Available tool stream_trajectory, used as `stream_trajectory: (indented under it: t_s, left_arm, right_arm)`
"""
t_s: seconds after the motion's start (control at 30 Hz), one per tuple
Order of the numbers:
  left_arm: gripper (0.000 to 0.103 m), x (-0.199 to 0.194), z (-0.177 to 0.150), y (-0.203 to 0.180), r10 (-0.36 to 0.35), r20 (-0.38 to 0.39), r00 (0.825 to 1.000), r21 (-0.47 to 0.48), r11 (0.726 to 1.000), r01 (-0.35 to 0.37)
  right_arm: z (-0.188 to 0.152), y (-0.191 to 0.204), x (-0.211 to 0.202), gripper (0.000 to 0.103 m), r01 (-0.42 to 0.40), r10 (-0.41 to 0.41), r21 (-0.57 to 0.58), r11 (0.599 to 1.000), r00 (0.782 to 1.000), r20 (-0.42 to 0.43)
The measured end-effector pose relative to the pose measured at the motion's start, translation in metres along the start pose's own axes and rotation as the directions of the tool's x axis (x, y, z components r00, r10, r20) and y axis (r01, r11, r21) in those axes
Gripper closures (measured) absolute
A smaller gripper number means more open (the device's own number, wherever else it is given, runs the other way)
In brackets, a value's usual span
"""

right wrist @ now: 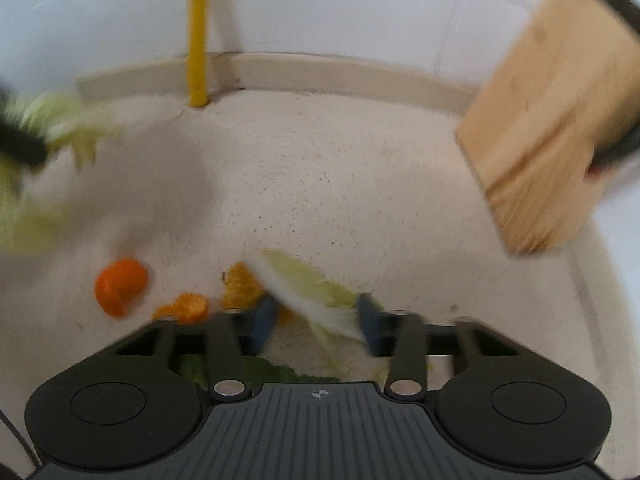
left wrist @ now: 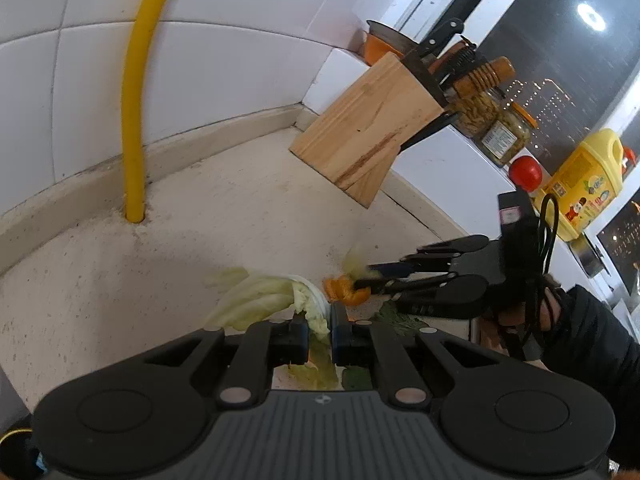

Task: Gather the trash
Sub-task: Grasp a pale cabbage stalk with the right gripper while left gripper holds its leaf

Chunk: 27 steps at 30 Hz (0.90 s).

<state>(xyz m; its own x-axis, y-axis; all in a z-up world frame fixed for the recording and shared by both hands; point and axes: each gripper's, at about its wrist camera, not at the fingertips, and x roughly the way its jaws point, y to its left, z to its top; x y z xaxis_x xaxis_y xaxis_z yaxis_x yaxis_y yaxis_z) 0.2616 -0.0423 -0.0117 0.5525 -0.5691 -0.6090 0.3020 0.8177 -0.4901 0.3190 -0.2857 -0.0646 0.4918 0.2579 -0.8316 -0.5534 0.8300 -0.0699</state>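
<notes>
In the left wrist view my left gripper (left wrist: pixel 320 340) is shut on a pale cabbage leaf (left wrist: pixel 260 300) that spreads out over the beige counter (left wrist: pixel 240 220). To its right, my right gripper (left wrist: pixel 366 276) has its fingertips at an orange peel (left wrist: pixel 344 292) and a pale leaf scrap. The blurred right wrist view shows my right gripper (right wrist: pixel 316 322) with a gap between its blue pads. A white-stemmed cabbage piece (right wrist: pixel 312 292) lies across that gap, with orange peel (right wrist: pixel 240 284) at the left pad. Two more peels (right wrist: pixel 120 286) (right wrist: pixel 184 308) lie further left. My left gripper (right wrist: pixel 24 146) holds its cabbage leaves (right wrist: pixel 76 128) at the far left.
A wooden knife block (left wrist: pixel 360 136) leans at the counter's back right, and a yellow pipe (left wrist: pixel 134 120) rises by the tiled wall. On the ledge stand jars (left wrist: pixel 492 120), a tomato (left wrist: pixel 525 172) and a yellow oil bottle (left wrist: pixel 584 180). Dark green leaves (left wrist: pixel 396 320) lie beneath the grippers.
</notes>
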Motion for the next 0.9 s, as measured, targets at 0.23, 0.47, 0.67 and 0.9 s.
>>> stream_trajectory:
  t_s: [0.23,0.47,0.67,0.9]
  left_arm:
    - [0.099,0.005,0.002,-0.003,-0.022,-0.011,1.0,-0.004,1.0,0.022]
    - [0.099,0.01,0.001,-0.008,-0.031,-0.027,0.999,0.006,0.999,0.031]
    - [0.099,0.01,-0.002,-0.008,-0.006,-0.038,0.999,0.005,1.0,0.006]
    - [0.099,-0.001,-0.004,-0.011,0.009,-0.008,1.0,0.011,1.0,-0.009]
  right_arm:
    - [-0.019,-0.026,-0.018,0.09,-0.027,0.026,0.278,0.96,1.0,0.008]
    - [-0.036,-0.038,-0.034,0.095,-0.062,0.042,0.404,0.913,0.997,0.059]
    - [-0.043,-0.052,-0.036,0.095,-0.134,0.067,0.514,0.847,0.987,0.147]
    - [-0.046,-0.042,-0.059,0.095,-0.21,0.091,0.525,0.825,0.965,0.245]
